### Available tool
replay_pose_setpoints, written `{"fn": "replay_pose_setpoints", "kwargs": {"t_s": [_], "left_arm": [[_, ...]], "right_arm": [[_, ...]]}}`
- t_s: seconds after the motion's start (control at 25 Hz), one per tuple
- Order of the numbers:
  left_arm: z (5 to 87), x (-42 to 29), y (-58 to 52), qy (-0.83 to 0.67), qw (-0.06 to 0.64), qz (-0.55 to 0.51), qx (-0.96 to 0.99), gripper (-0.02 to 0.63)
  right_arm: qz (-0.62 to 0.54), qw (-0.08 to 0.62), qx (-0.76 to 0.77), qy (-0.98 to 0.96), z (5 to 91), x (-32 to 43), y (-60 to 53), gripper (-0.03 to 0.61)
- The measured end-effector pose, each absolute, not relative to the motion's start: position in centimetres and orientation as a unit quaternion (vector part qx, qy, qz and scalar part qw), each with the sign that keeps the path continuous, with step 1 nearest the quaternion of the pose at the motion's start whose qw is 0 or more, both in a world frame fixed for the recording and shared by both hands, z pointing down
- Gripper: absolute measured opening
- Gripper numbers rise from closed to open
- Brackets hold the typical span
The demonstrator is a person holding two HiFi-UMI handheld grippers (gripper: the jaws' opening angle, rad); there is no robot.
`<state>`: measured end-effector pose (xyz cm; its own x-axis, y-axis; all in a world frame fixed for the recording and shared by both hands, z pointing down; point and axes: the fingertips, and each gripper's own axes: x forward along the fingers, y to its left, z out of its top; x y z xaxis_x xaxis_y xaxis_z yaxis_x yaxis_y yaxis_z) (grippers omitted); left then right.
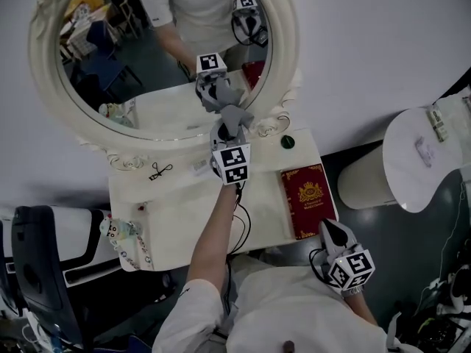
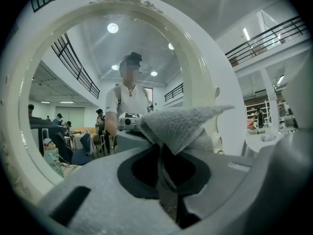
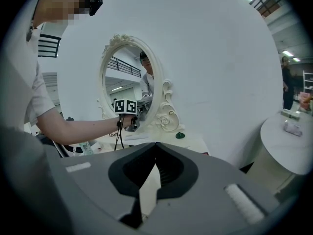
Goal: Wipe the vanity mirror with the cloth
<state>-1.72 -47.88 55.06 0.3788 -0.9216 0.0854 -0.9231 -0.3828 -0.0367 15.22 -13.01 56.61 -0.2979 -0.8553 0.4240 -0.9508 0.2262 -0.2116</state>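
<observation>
The oval vanity mirror (image 1: 147,50) in its cream carved frame (image 1: 287,43) stands at the back of the white vanity table (image 1: 176,212). My left gripper (image 1: 223,126) reaches level toward the lower right of the glass, shut on a grey cloth (image 1: 234,115). In the left gripper view the cloth (image 2: 181,124) sticks out of the shut left gripper (image 2: 164,151) in a folded peak, close in front of the mirror frame (image 2: 215,82). My right gripper (image 1: 335,234) hangs back by the table's front right corner, shut and holding nothing (image 3: 156,146).
A red book (image 1: 307,197) lies on the table's right side, with a small green object (image 1: 288,142) behind it. A black clip (image 1: 160,171) and a small doll (image 1: 121,230) sit at the left. A round white side table (image 1: 419,160) stands to the right, a dark chair (image 1: 37,271) to the left.
</observation>
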Motion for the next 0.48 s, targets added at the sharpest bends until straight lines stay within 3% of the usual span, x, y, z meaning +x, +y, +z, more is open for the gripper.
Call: {"fn": "replay_pose_setpoints", "kwargs": {"t_s": [0.48], "left_arm": [[60.9, -9.2, -48.5, -0.556, 0.054, 0.102, 0.823, 0.028]], "right_arm": [[0.221, 0.122, 0.549, -0.797, 57.2, 8.7, -13.4, 0.008]]}}
